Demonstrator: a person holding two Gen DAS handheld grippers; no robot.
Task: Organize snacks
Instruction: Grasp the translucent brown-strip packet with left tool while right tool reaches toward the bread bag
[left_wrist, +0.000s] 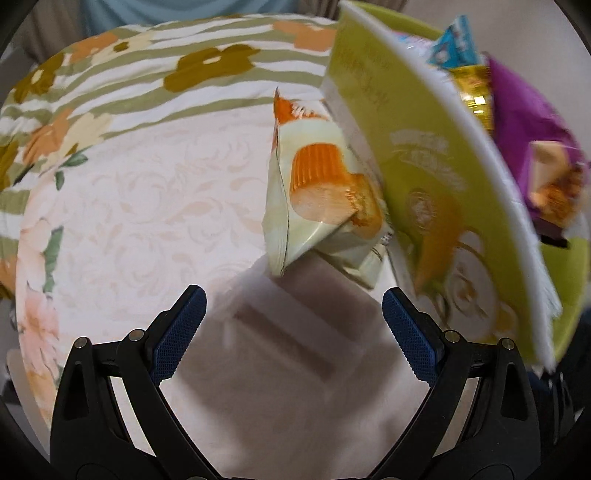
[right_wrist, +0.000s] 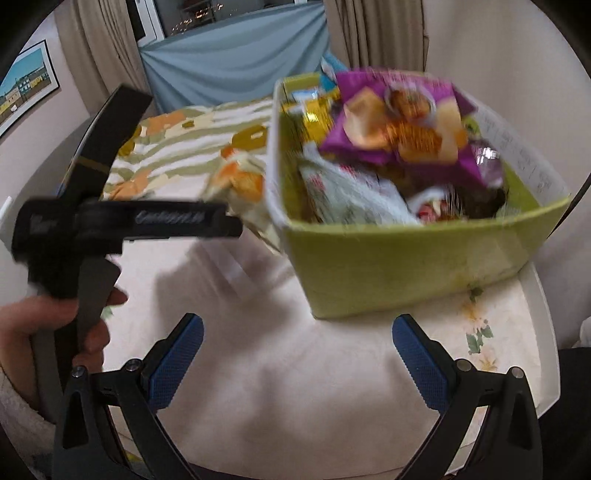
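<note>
Green snack box (right_wrist: 406, 254) sits on a table under a pale floral cloth (left_wrist: 147, 229), stuffed with packets, a purple chip bag (right_wrist: 399, 122) on top and yellow and blue wrappers behind it; one pale cake packet with an orange cake picture (left_wrist: 325, 206) is outside, leaning against the box's left wall. Left gripper (left_wrist: 293, 338) jaws wide apart, nothing between them, hanging over bare cloth just short of that packet. Right gripper (right_wrist: 297, 356) also wide open and empty, near the box's front wall, with the hand (right_wrist: 44, 325) on the left tool's handle visible beside it.
</note>
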